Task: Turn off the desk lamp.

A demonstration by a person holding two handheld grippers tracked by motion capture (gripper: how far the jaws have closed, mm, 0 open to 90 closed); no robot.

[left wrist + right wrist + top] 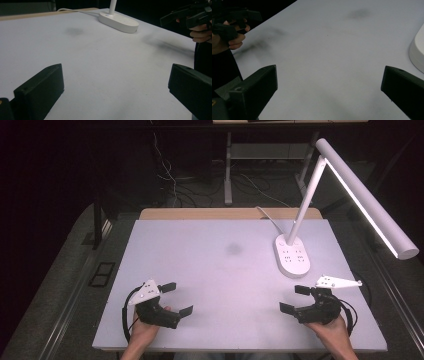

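Both tools stand idle and wide apart: the left gripper (176,298), at the lower left of the high view, has its black jaws spread with bare board between them, and the right gripper (295,299), at the lower right, is spread just as wide and holds nothing. Each is carried in a hand, the left hand (142,327) and the right hand (330,330) coming in from the bottom edge. In the left gripper view the two jaws rise at the lower corners over plain white surface, with the other gripper (190,16) in the upper right corner; the right gripper view mirrors this, with the other gripper (232,21) in the upper left. The nearest thing to work on is the desk lamp (292,255), whose oval base sits on the white table (220,270) in the right half of the high view, just above the right gripper and well apart from the left one; its arm slants up to the upper right of the frame. A faint dark smudge (233,249) marks the board near the centre. Judging from this, nothing has been started: neither tool touches the lamp, and the whole reach and grasp appear to lie ahead.
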